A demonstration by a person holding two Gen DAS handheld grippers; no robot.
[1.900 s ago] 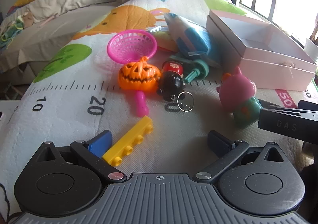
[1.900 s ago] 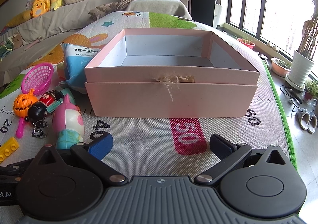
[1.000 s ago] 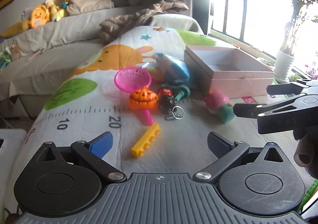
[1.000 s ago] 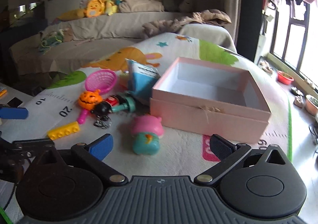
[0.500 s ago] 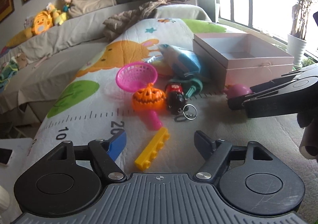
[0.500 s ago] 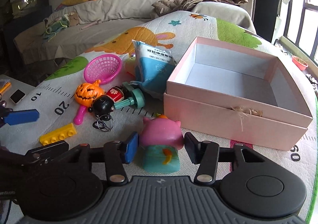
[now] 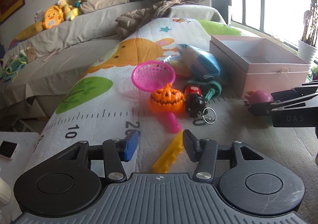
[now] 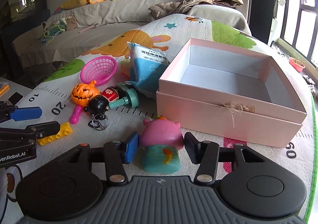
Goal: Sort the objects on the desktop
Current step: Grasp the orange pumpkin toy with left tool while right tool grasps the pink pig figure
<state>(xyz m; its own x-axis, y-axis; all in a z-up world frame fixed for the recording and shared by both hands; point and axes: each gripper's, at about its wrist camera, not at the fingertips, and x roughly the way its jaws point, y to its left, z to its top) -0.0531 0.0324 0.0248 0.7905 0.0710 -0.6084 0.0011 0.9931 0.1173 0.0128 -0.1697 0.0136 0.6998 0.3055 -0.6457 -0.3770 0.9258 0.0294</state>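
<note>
two black grippers work low over a quilted play mat [image 8: 198, 134] printed with a ruler scale and cartoon animals. the right gripper [image 8: 161, 148] has its fingers spread on either side of a squishy pink pig toy with a teal body [image 8: 161, 140]; the blue pad [image 8: 131, 149] sits just beside the toy's left flank and the black pad is near its right flank, and whether either one touches cannot be told. the left gripper [image 7: 160, 144] is also spread, with a yellow plastic building brick [image 7: 169, 156] lying between its fingers, the brick's far end right against the black finger and well clear of the blue one.

beyond the pig toy, toward the mat's right edge, stands an open pink cardboard box with a white inside [image 8: 228, 92], a straw bow on its front wall. left of the box lie a blue and white pouch with printed text [image 8: 148, 68], a teal plastic stamp-like piece [image 8: 127, 98], a black and red doll keychain with metal rings [image 8: 99, 106], an orange plastic pumpkin [image 8: 84, 92] and a pink plastic net scoop [image 8: 99, 69], clustered together. the scoop's handle points toward the yellow brick.
</note>
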